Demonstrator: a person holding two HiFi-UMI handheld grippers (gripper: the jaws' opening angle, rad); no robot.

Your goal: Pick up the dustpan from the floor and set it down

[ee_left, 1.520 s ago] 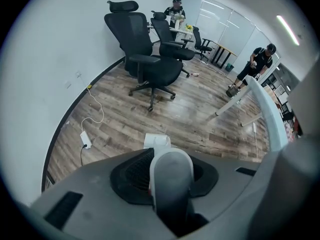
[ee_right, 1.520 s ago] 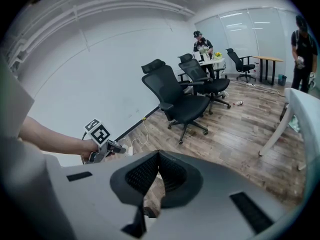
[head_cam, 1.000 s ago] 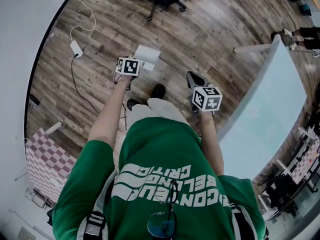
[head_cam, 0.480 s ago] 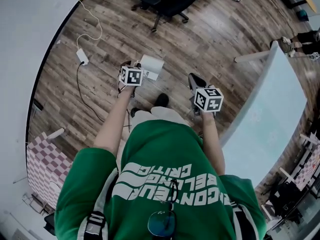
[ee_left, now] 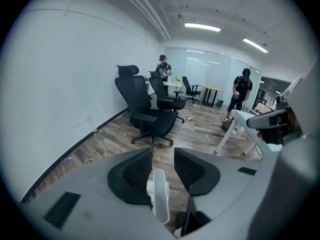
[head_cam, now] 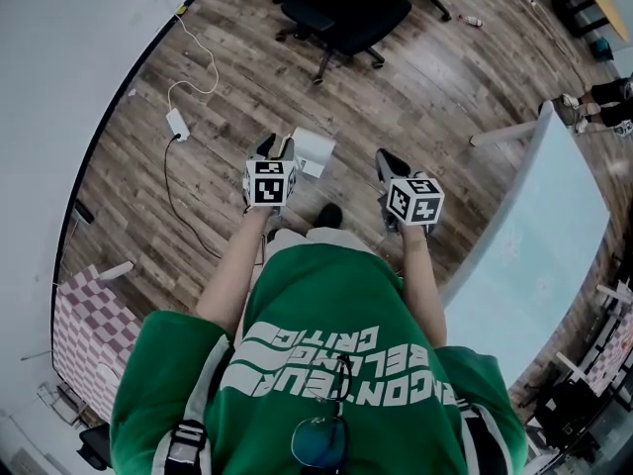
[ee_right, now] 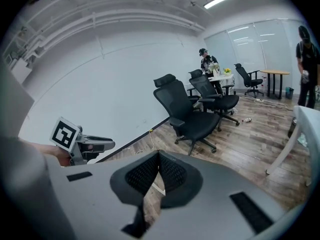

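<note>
**Head view.** The dustpan (head_cam: 316, 147) sits on the wood floor (head_cam: 435, 77). It is a white, flat-sided shape just ahead of the left tongs (head_cam: 275, 148) and slightly to their right, with bare floor between them. From this steep angle its long axis is hard to read. The right tongs (head_cam: 388, 161) hang over the floor well to the right of the dustpan. A black office chair (head_cam: 346, 13) stands farther ahead. A white cable (head_cam: 188, 87) trails along the floor near the wall on the left.

**Left gripper view.** The left tongs (ee_left: 163, 154) stand fairly wide, and their jaws have just been opening. The dustpan's handle (ee_left: 160, 199) shows in the gap as a narrow white bar, and neither pad presses on it. Its long axis lines up with the gap. Its rounded far end points ahead toward the office chair (ee_left: 150, 119), and its near end sits at the bottom of the picture. Whether the bar stands upright or leans cannot be told here. The dustpan's body is hidden under the tongs.

**Right gripper view.** The right tongs (ee_right: 159, 156) have their tips together, with nothing between them. Only floor shows through the slot behind the tips. The left tongs (ee_right: 82, 144) show at the left edge, raised off the floor.
</note>
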